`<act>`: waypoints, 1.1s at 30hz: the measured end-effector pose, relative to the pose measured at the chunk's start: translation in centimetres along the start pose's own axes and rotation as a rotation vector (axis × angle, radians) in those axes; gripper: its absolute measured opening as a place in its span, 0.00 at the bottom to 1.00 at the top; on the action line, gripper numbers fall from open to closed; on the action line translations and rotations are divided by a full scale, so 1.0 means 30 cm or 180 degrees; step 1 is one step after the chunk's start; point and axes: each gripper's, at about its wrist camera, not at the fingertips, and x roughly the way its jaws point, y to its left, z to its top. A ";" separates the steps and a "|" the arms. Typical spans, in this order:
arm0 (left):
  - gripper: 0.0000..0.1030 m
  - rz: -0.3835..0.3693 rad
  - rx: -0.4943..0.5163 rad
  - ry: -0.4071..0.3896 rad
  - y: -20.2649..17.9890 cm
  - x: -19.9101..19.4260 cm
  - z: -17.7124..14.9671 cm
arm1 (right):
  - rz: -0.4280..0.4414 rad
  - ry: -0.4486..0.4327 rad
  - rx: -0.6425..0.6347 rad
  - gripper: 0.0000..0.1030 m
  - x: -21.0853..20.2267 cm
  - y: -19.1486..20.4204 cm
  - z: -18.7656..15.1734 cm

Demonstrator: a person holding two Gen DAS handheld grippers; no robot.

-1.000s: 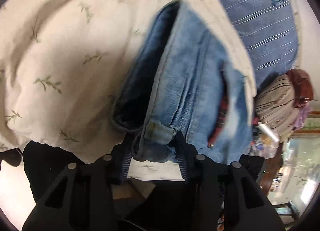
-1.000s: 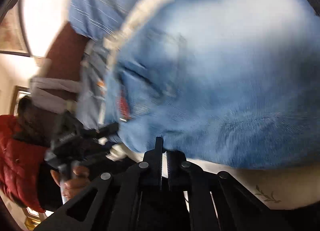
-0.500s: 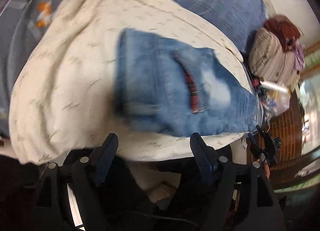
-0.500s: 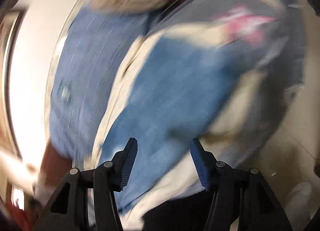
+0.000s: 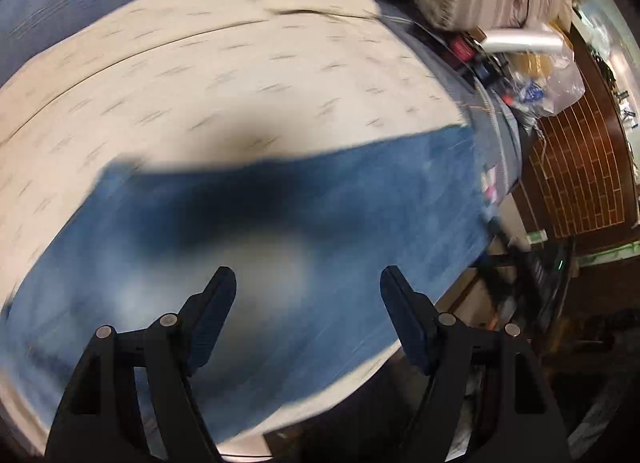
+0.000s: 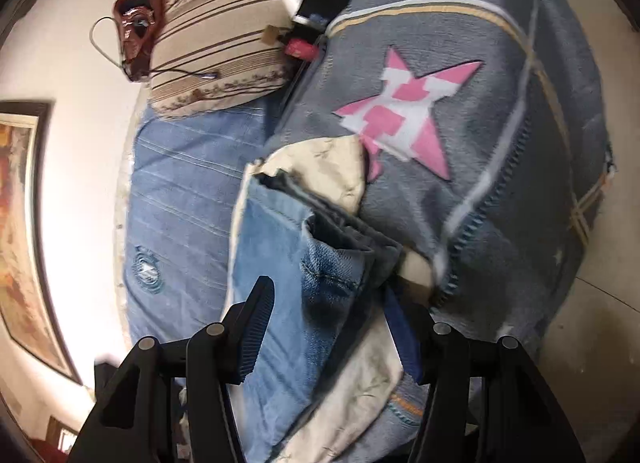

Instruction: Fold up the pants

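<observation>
Your bed: grey star-patterned blanket (image 6: pixel 500 111) at 2 o'clock, cream leaf-print sheet (image 5: pixel 224 75) beneath. Folded blue jeans (image 6: pixel 280 263) lie on that sheet, centre to 6 o'clock. Striped pillow (image 6: pixel 216 27) at 11 o'clock. Your left gripper (image 5: pixel 307 315) gapes wide above the denim, holding nothing. Your right gripper (image 6: pixel 332 323) likewise spread wide, empty, fingers straddling the jeans' folded edge.
</observation>
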 end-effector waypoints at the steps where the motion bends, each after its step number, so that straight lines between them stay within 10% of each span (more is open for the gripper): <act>1: 0.72 -0.0012 0.0057 0.0035 -0.051 0.034 0.058 | 0.0029 0.0028 -0.0027 0.56 0.005 0.005 -0.003; 12: 0.72 0.0080 0.0411 0.0254 -0.350 0.330 0.406 | 0.0109 0.0012 -0.0314 0.59 0.023 -0.006 -0.025; 26: 0.80 -0.0180 0.1525 0.0459 -0.530 0.425 0.309 | 0.0312 -0.0162 -0.0187 0.62 0.001 -0.036 -0.050; 29: 0.48 -0.0232 0.1592 0.0386 -0.533 0.401 0.300 | 0.0227 -0.0150 -0.0215 0.59 -0.002 -0.028 -0.048; 31: 0.19 -0.0114 0.1685 0.0243 -0.534 0.393 0.290 | -0.0186 -0.0124 -0.0398 0.24 -0.003 -0.007 -0.049; 33: 0.10 -0.0180 0.1616 0.0204 -0.513 0.380 0.296 | -0.0289 -0.0100 -0.0490 0.17 -0.012 0.009 -0.050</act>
